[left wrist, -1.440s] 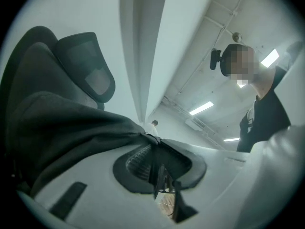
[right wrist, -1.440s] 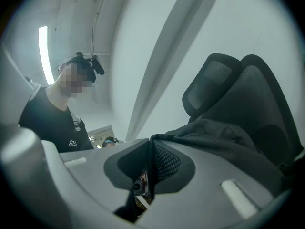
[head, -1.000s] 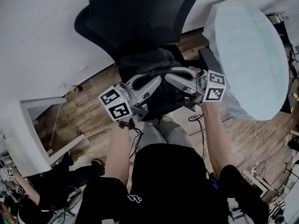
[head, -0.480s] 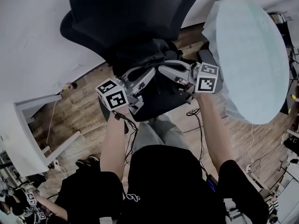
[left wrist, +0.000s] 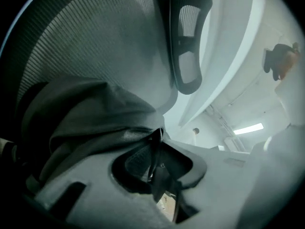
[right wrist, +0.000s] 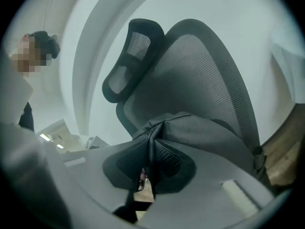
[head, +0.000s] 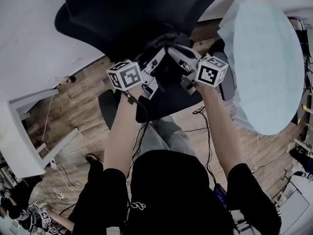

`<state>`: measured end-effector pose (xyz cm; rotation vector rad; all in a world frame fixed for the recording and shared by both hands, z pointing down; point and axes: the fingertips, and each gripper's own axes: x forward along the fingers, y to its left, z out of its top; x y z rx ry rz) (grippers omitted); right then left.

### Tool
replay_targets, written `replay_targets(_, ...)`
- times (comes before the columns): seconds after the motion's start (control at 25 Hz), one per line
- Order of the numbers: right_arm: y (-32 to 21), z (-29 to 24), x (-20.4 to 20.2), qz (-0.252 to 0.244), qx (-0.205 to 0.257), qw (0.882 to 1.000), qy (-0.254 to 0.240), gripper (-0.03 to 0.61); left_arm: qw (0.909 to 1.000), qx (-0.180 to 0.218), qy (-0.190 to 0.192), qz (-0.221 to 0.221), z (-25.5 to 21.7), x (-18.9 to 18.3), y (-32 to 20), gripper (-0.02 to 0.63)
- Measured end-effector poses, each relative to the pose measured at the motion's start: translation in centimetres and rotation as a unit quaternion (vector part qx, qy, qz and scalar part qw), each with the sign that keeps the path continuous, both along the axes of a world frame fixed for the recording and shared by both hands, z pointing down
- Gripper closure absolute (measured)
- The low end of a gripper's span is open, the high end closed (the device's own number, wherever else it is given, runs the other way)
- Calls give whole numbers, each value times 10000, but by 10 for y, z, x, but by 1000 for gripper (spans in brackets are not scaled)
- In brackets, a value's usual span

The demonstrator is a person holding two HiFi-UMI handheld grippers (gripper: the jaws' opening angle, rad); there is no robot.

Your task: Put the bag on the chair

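A black mesh office chair (head: pixel 137 9) stands in front of me, its seat (head: pixel 164 99) below my hands. The dark grey bag (head: pixel 165 37) hangs over the seat, close to the backrest. My left gripper (head: pixel 157 58) and right gripper (head: pixel 177 55) meet at its top. In the left gripper view the left gripper (left wrist: pixel 156 137) is shut on a fold of the bag (left wrist: pixel 90 113). In the right gripper view the right gripper (right wrist: pixel 151 137) still pinches the bag (right wrist: pixel 205 132) while its jaws are opening. The headrest (right wrist: pixel 128 61) rises behind.
A round table under a pale cloth (head: pixel 264 58) stands close on the right of the chair. White furniture (head: pixel 24 126) is at the left. Cables lie on the wooden floor (head: pixel 78 102). A person (right wrist: pixel 28 104) stands off to the side.
Both grippers have carried the bag forward over the seat toward the backrest, and they now sit closer together. The chair fills more of the top of the head view.
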<state>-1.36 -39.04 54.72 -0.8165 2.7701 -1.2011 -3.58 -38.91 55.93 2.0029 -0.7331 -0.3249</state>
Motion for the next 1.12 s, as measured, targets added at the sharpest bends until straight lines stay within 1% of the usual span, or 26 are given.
replay_targets(0.16,-9,27,-2,262,-51,9967,771,492,9984,-323,-459,-82,21,-3,-7,541)
replay_targets(0.24,-14,31,-2,404,-57,9944,979,479,9961,-376,-795,-85,27,-5,-9,528)
replay_targets(0.32,-14,28,0,493,-6,9921,1153,470,9932,-342,-1109,-17,29,-8,-3,493)
replay_targets(0.36,-12,26,2,531,35,9911,1221,437,9917,-314,-1248,7,29,-10,1,461)
replay_targets(0.4,-10,22,5,577,74,9903,1263,383,9902,-292,-1366,-8,28,-14,7,432)
replay_targets(0.48,-4,10,16,729,171,9884,1321,371,9881,-277,-1500,-176,24,-23,19,407)
replay_targets(0.6,6,-10,34,1019,357,9838,1431,376,9863,-265,-1507,-612,11,-38,34,407)
replay_targets(0.64,11,-17,37,1066,423,9827,1457,378,9853,-239,-1500,-778,4,-42,39,412)
replay_targets(0.76,31,-39,37,1074,682,9804,1507,397,9792,-103,-1575,-1275,-20,-52,51,477)
replay_targets(0.84,45,-57,34,1120,865,9800,1399,421,9733,45,-1672,-1572,-40,-57,60,545)
replay_targets(0.92,60,-75,30,1171,1117,9775,1352,467,9687,217,-1697,-1801,-60,-60,71,612)
replay_targets(1.0,77,-89,25,1136,1458,9688,1653,552,9658,366,-1681,-1941,-79,-60,84,618)
replay_targets(1.04,84,-95,22,1096,1625,9628,1859,575,9644,445,-1698,-1977,-87,-60,91,618)
replay_targets(1.08,91,-103,19,1078,1765,9579,1992,579,9627,535,-1751,-1990,-95,-60,96,618)
replay_targets(1.12,96,-112,17,1111,1869,9550,2018,588,9604,639,-1848,-1987,-103,-60,100,618)
